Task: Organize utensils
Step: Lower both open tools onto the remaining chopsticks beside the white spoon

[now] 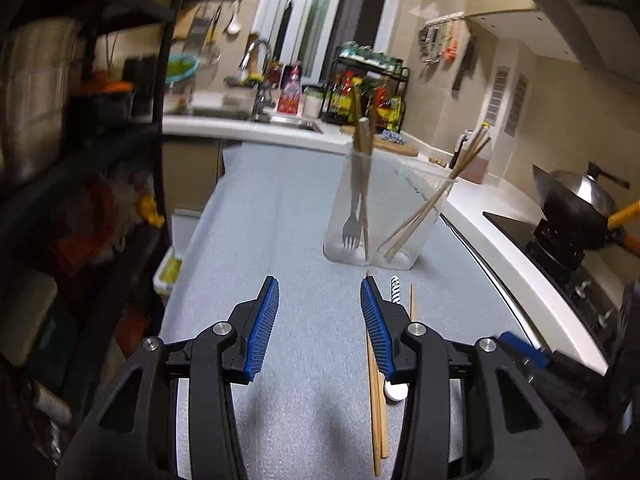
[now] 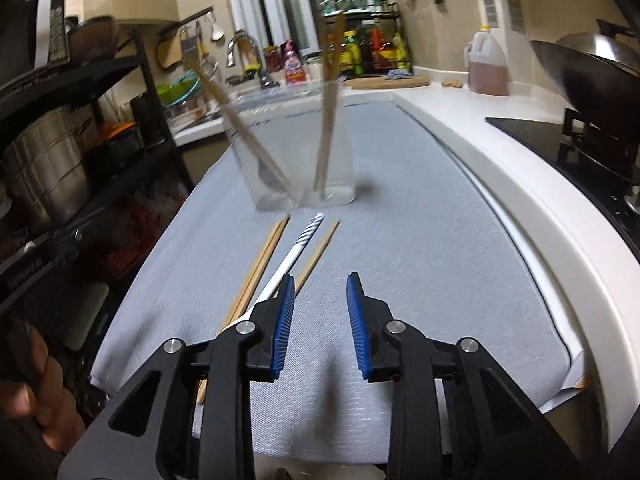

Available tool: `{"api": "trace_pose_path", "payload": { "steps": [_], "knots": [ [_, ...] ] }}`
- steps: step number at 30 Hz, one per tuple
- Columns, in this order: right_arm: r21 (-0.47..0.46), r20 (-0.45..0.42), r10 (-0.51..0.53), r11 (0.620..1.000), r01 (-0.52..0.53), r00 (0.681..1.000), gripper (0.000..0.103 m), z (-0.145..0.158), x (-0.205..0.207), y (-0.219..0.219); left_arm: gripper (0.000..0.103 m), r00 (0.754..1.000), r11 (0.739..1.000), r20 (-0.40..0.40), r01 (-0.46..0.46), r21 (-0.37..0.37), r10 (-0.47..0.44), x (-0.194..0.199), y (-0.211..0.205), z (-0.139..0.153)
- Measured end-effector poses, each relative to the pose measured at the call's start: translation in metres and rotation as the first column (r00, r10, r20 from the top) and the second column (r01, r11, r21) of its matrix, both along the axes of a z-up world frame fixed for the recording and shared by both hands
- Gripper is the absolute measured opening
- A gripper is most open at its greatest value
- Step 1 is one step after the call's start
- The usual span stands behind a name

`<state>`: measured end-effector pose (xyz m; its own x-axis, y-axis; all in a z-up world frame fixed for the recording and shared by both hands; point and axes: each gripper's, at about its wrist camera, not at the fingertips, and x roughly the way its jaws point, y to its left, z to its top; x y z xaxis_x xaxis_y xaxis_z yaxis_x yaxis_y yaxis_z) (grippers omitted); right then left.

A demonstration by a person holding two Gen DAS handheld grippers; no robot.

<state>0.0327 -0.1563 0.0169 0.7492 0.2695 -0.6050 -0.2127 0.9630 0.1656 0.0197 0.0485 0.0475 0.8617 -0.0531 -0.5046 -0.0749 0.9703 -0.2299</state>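
Observation:
A clear two-compartment holder (image 1: pixel 374 216) stands on the grey cloth (image 1: pixel 288 208). One compartment holds a fork (image 1: pixel 352 224) with a wooden handle, the other holds chopsticks (image 1: pixel 424 208). Loose chopsticks (image 1: pixel 376 404) and a spoon with a striped handle (image 1: pixel 395 290) lie on the cloth in front of the holder. My left gripper (image 1: pixel 319 288) is open and empty above the cloth, left of them. My right gripper (image 2: pixel 320 284) is open and empty, just right of the spoon handle (image 2: pixel 304 236) and the loose chopsticks (image 2: pixel 260 264). The holder (image 2: pixel 296 152) stands ahead.
A black shelf rack (image 1: pixel 80 160) with pots stands to the left. A wok (image 1: pixel 576 204) sits on the stove at right, beside an oil jug (image 2: pixel 486 64). The sink and bottles (image 1: pixel 352 96) are at the back. The white counter edge (image 2: pixel 540 208) runs along the right.

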Motion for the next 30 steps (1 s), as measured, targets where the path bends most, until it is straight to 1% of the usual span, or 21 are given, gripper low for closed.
{"api": "trace_pose_path", "payload": {
  "steps": [2, 4, 7, 12, 14, 16, 19, 20, 21, 22, 26, 29, 30],
  "knots": [
    [-0.008, -0.015, 0.026, 1.000, -0.026, 1.000, 0.027, -0.007, 0.000, 0.011, 0.043, 0.999, 1.000, -0.029, -0.021, -0.011, 0.021, 0.002, 0.005, -0.005],
    [-0.013, -0.060, 0.043, 0.999, -0.044, 0.997, 0.027, -0.018, 0.004, 0.022, 0.043, 0.999, 0.999, -0.049, -0.014, -0.029, 0.012, 0.004, 0.007, -0.009],
    [-0.008, -0.104, 0.043, 0.999, -0.044, 0.994, 0.027, -0.030, 0.009, 0.032, 0.042, 0.998, 1.000, -0.067, 0.003, -0.020, -0.005, 0.005, 0.004, -0.014],
    [-0.069, -0.153, 0.032, 0.997, -0.043, 0.988, 0.027, -0.046, 0.018, 0.048, 0.042, 0.996, 1.000, -0.082, 0.022, -0.019, -0.023, 0.007, 0.001, -0.019],
    [-0.076, -0.155, 0.033, 0.996, -0.045, 0.987, 0.027, -0.050, 0.018, 0.050, 0.042, 0.994, 0.999, -0.102, 0.027, -0.022, -0.029, 0.009, 0.000, -0.023],
    [-0.107, -0.148, 0.032, 0.993, -0.048, 0.989, 0.028, -0.051, 0.016, 0.056, 0.042, 0.991, 0.999, -0.127, 0.038, -0.025, -0.040, 0.011, -0.001, -0.029],
    [-0.124, -0.147, 0.032, 0.991, -0.050, 0.989, 0.027, -0.051, 0.014, 0.056, 0.040, 0.980, 0.996, -0.185, 0.071, -0.054, -0.080, 0.016, -0.007, -0.044],
    [-0.131, -0.146, 0.035, 0.990, -0.055, 0.989, 0.025, -0.051, 0.013, 0.057, 0.039, 0.976, 0.995, -0.199, 0.078, -0.060, -0.088, 0.017, -0.008, -0.047],
    [-0.138, -0.143, 0.040, 0.989, -0.060, 0.989, 0.017, -0.051, 0.013, 0.057, 0.038, 0.972, 0.994, -0.213, 0.085, -0.067, -0.097, 0.017, -0.010, -0.051],
    [-0.145, -0.142, 0.044, 0.987, -0.065, 0.989, 0.012, -0.051, 0.012, 0.057, 0.037, 0.970, 0.993, -0.220, 0.090, -0.070, -0.103, 0.017, -0.012, -0.054],
    [-0.157, -0.146, 0.030, 0.986, -0.053, 0.989, 0.008, -0.051, 0.008, 0.049, 0.028, 0.961, 0.990, -0.240, 0.129, -0.065, -0.141, 0.017, -0.023, -0.062],
    [-0.150, -0.149, 0.016, 0.988, -0.038, 0.989, 0.007, -0.049, 0.005, 0.037, 0.024, 0.951, 0.985, -0.258, 0.162, -0.055, -0.171, 0.017, -0.034, -0.068],
    [-0.151, -0.145, 0.013, 0.988, -0.035, 0.989, 0.007, -0.049, 0.004, 0.034, 0.020, 0.948, 0.984, -0.264, 0.171, -0.051, -0.179, 0.017, -0.038, -0.069]
  ]
}}
